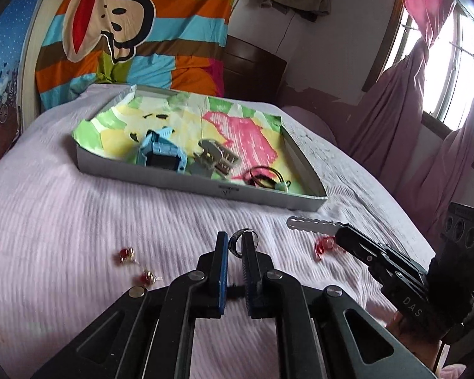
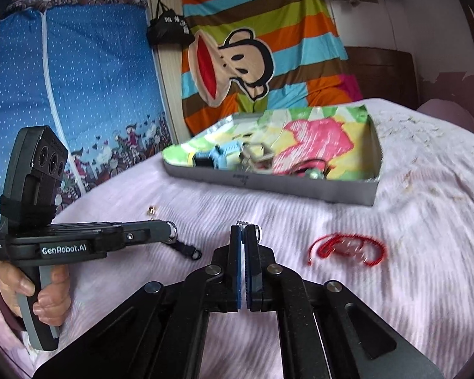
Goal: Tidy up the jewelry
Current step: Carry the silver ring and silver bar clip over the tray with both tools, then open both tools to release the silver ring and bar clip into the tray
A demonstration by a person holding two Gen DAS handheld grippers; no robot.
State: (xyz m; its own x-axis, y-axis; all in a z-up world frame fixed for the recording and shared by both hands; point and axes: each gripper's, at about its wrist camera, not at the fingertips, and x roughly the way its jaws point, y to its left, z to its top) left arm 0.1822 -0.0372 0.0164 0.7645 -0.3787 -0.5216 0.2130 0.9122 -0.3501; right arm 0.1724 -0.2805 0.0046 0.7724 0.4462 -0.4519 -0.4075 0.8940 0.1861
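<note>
**A ring is held, and the tray is straight ahead**

A dark ring (image 1: 240,240) is pinched between the tips of the left claw (image 1: 235,243). The ring is stood on its edge, and its hole can be seen from the left wrist view. The left claw is closed on it.

A small silver thing (image 2: 258,230) is seen at the tips of the right claw (image 2: 244,232). The right claw is closed tight, with almost no gap left between its pads. What the silver thing is cannot be told, since it is small and blurred. It may be an earring, but that is only a guess.

The gray tray (image 1: 205,186) is the place where the jewelry is kept, so everything is told from it. The tray is set on the pink bed cover (image 1: 63,208), with its long side turned across toward both claws. Both claws are on the near side of the tray and are pointed at it. The left claw is nearer the tray's middle. The right claw is nearer its right end.

Inside the tray, a blue watch (image 1: 161,156), a gray clip (image 1: 215,158) and a black cord (image 1: 264,175) are seen on colored paper (image 1: 237,126).

On the cover, on the near side of the tray, more pieces are left. Two red earrings (image 1: 136,265) are seen toward its left end. A red string bracelet (image 2: 347,248) is seen toward its right end.

The ring most likely needs to be carried forward over the near wall and let go inside.
</note>
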